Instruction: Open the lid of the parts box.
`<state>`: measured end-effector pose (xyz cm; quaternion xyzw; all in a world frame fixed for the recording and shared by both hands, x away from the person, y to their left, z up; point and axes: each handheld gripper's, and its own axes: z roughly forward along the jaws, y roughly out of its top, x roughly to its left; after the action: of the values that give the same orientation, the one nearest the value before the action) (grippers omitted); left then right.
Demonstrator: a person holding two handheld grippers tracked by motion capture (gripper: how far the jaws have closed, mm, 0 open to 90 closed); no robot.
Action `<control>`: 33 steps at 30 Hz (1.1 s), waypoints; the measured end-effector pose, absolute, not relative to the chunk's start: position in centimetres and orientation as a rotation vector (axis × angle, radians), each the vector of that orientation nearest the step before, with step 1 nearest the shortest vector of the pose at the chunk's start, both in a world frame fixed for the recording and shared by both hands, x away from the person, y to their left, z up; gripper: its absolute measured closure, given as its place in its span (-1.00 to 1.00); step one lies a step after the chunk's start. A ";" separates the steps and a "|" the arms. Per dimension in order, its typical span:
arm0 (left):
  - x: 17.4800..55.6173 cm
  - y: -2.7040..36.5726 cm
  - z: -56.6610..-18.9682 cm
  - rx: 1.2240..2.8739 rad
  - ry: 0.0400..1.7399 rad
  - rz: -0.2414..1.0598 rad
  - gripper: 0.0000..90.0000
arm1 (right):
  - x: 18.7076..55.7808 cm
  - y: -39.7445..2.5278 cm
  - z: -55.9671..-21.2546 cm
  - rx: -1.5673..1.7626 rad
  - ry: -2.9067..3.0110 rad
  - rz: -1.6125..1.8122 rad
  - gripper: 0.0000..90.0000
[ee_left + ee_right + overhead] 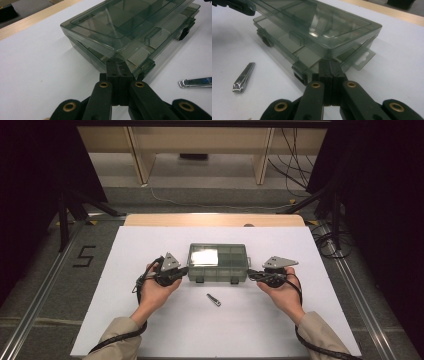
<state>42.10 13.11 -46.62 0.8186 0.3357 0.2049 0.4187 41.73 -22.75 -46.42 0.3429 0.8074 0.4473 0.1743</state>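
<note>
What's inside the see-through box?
Through the box's tinted lid I can see dividers making compartments; the ones visible look empty. Glare hides some. The nail clipper lies outside on the table.

Smoky grey-green clear box [218,262], silver nail clipper [214,300] — white table cover [150,330], black tongs [186,271].

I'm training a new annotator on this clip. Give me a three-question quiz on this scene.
1. True or false: the lid of the compartment box is lifted slightly at its front edge.
2. What lies on the white sheet in front of the box? A) nail clipper B) screwdriver C) key
3. How do the jaws of the left gripper and right gripper stand?

Key: 1 true; 2 A, the nail clipper; 3 both shut, tips at the box's front corners.
</note>
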 end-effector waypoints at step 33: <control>43.0 12.7 -45.0 1.978 0.852 0.550 0.99 | 42.5 -22.3 -44.9 0.990 2.140 1.239 0.45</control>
<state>43.01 12.68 -45.00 0.7976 0.3434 0.2220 0.4435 42.49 -22.27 -44.91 0.3611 0.7806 0.4520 0.2366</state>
